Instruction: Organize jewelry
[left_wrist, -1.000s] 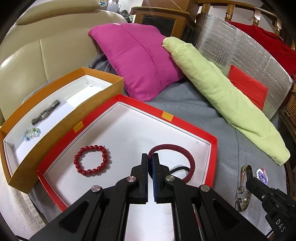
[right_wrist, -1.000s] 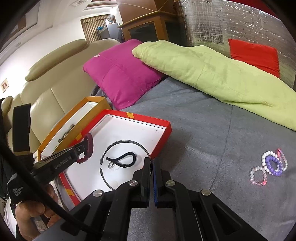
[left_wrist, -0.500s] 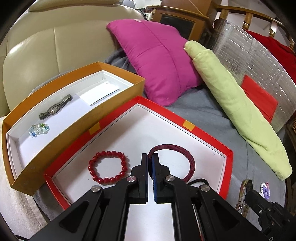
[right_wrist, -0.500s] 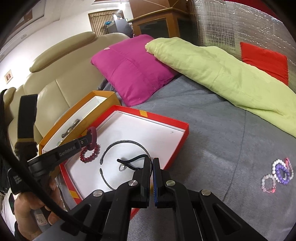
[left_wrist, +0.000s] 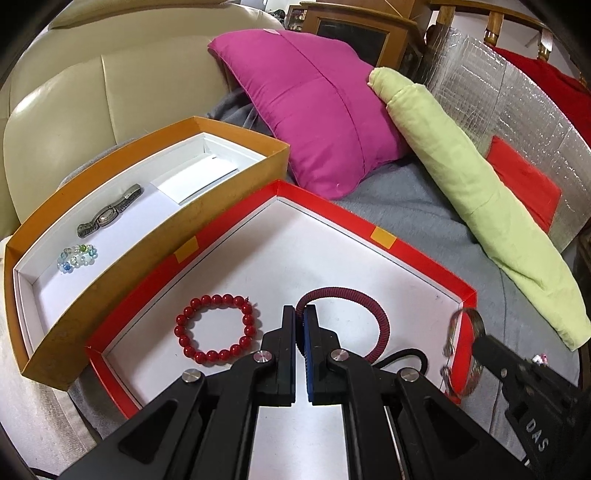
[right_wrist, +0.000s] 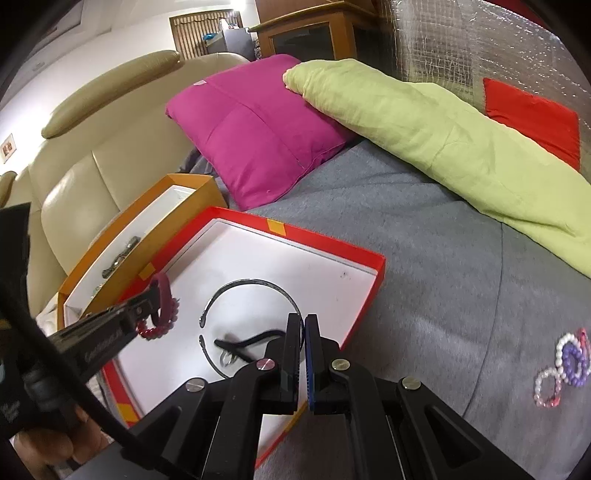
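Left wrist view: red tray (left_wrist: 332, 210) on grey blanket (left_wrist: 399, 206), orange box (left_wrist: 147, 236) just beside it
Left claw (left_wrist: 300, 314): clamped on dark red cord bracelet (left_wrist: 369, 306), held over the tray
Right claw (right_wrist: 301, 325): pinched on silver bangle (left_wrist: 467, 350), over tray's right edge
Red bead bracelet (left_wrist: 216, 328): lying in tray
Orange box: watch (left_wrist: 110, 216), glass bead bracelet (left_wrist: 77, 254) inside
Blanket: pastel bead bracelets (right_wrist: 565, 365), well apart from tray

My left camera looks down along its fingers, close over the red tray (left_wrist: 384, 236), facing the magenta cushion (left_wrist: 314, 122). My right camera sits further right, angled down over the tray's near corner (right_wrist: 365, 295) and the grey blanket (right_wrist: 424, 258). Both views share tray, orange box (left_wrist: 110, 295), cushion and sofa.
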